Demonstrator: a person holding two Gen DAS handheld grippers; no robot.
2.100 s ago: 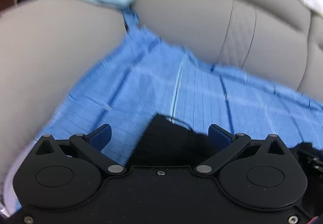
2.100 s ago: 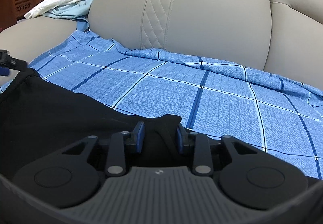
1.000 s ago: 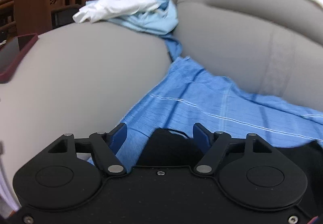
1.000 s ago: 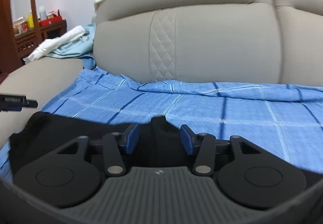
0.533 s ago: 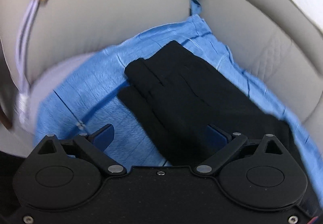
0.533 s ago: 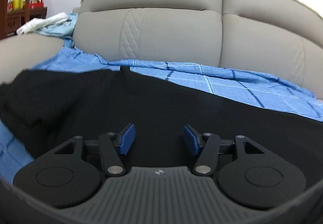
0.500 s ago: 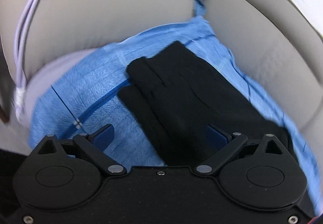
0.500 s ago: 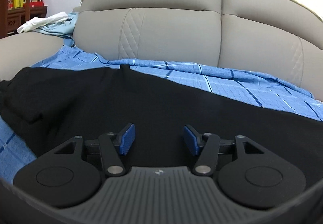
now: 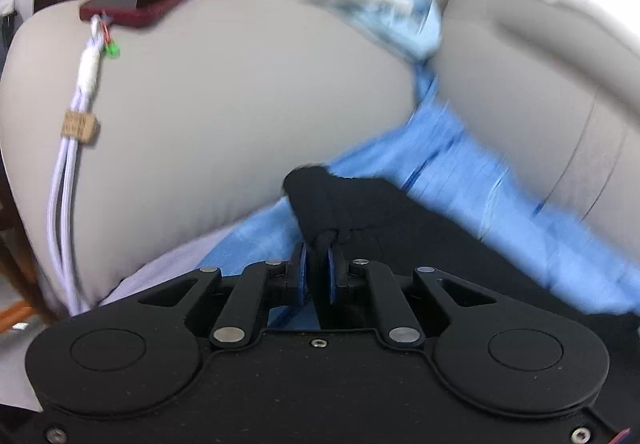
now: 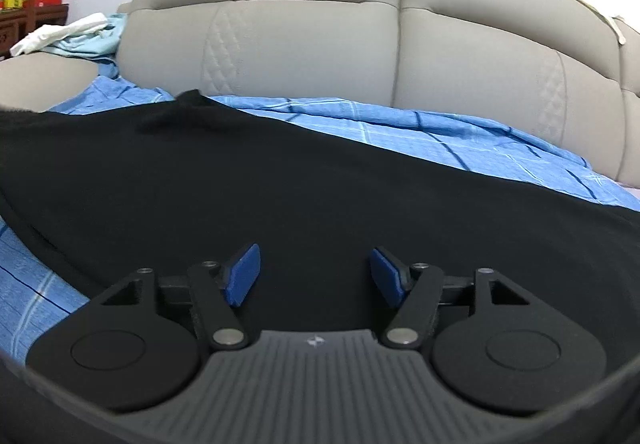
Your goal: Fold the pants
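Black pants lie spread across a blue checked sheet on a beige sofa. In the left wrist view one end of the pants lies next to the armrest. My left gripper is closing there, and a bunched fold of the black fabric is pinched between its blue pads. My right gripper hovers low over the middle of the pants. Its jaws are opening wide; black cloth lies under them, with nothing pinched.
A dark red phone rests on top of the armrest, with a white cable hanging down its side. White and light blue clothes are piled at the armrest's far end. The sofa backrest rises behind the sheet.
My left gripper went from wide open over the pants to shut on a fold at their end near the armrest. The right gripper's jaws spread a little wider over the pants.
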